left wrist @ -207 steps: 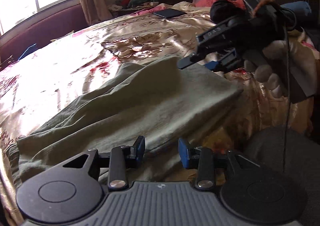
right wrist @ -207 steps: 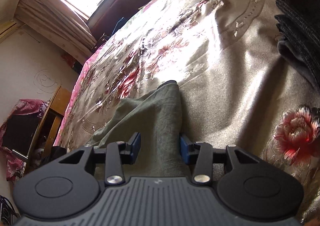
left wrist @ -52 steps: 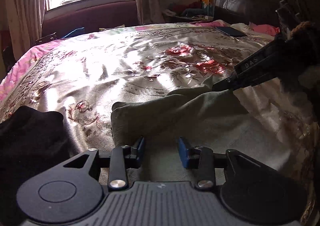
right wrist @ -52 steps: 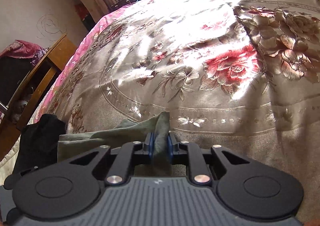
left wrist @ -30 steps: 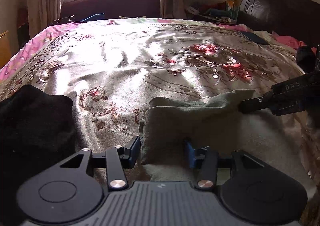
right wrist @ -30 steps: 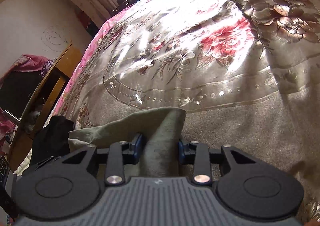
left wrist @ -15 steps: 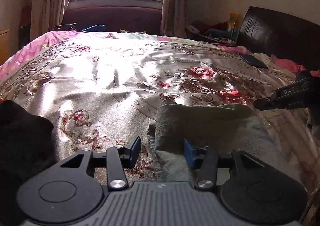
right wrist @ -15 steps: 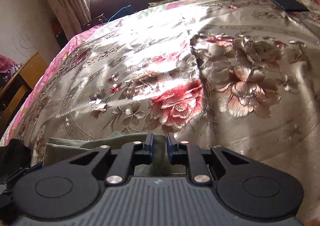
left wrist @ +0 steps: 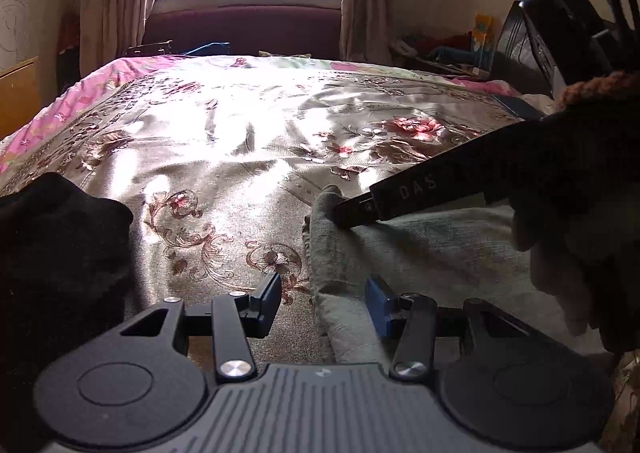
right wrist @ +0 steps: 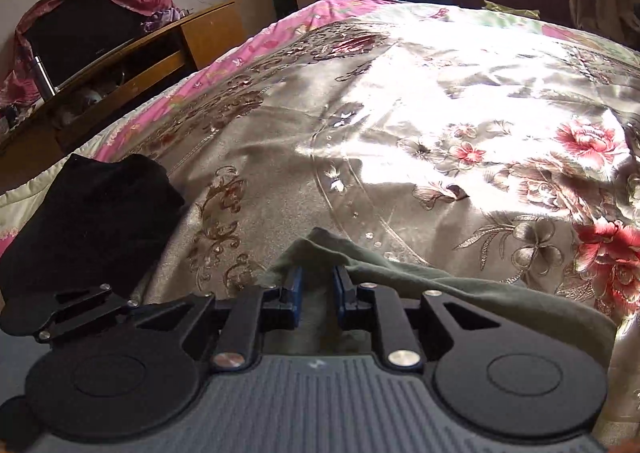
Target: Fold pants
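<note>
Olive woven pants (left wrist: 432, 253), folded thick, on glossy floral satin bedspread (left wrist: 224, 157)

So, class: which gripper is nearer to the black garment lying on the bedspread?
Left. The left gripper sits just beside the black garment, straddling the green pants' edge; the right gripper grips their corner farther away.

Olive pants (left wrist: 420, 253) now folded into a shorter stack, right hand-held gripper (right wrist: 316, 293) carried their corner leftward
</note>
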A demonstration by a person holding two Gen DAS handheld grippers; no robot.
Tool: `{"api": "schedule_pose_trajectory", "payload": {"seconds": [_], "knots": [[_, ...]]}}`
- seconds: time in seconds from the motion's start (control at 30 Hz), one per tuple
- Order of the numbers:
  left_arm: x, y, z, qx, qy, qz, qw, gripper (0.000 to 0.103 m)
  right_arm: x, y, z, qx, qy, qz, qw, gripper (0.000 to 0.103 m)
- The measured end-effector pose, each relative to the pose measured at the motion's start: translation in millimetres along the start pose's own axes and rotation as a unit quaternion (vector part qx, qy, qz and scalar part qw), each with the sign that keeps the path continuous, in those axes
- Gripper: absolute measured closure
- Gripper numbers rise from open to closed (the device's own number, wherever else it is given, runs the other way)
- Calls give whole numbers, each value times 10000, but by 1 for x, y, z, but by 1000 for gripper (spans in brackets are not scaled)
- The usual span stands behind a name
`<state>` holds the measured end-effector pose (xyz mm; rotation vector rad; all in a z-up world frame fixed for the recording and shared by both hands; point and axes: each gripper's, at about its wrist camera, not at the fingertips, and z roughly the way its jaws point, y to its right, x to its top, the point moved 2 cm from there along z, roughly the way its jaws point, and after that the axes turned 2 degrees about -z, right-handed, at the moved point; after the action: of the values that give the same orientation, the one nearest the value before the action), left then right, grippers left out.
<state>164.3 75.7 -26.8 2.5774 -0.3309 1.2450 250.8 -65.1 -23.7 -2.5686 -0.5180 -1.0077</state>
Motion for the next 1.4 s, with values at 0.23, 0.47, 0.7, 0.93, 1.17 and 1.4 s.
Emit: {"api": "schedule_pose_trajectory", "payload": {"seconds": [0.23, 0.47, 0.7, 0.93, 1.17, 1.4], "knots": [[0, -3, -9, 86, -103, -25, 9999, 43, -3, 20, -40, -178, 349, 644, 9972, 81], [-8, 9, -15, 290, -320, 58, 9991, 43, -88, -3, -120, -305, 127, 897, 9954, 81], [-8, 10, -17, 456, -523, -15, 9976, 41, -124, -10, -122, -607, 276, 1246, 9900, 81], [-14, 29, -39, 621, -627, 143, 9960, 41, -134, -14, -113, -561, 101, 1329, 9895, 84], [-24, 52, -59, 616, -649, 249, 9957, 41, -139, -16, -146, -489, 571, 1569, 9847, 80], [-37, 73, -77, 710, -565, 201, 9957, 35, -161, -19, -175, -650, 876, 1805, 9775, 79]]}}
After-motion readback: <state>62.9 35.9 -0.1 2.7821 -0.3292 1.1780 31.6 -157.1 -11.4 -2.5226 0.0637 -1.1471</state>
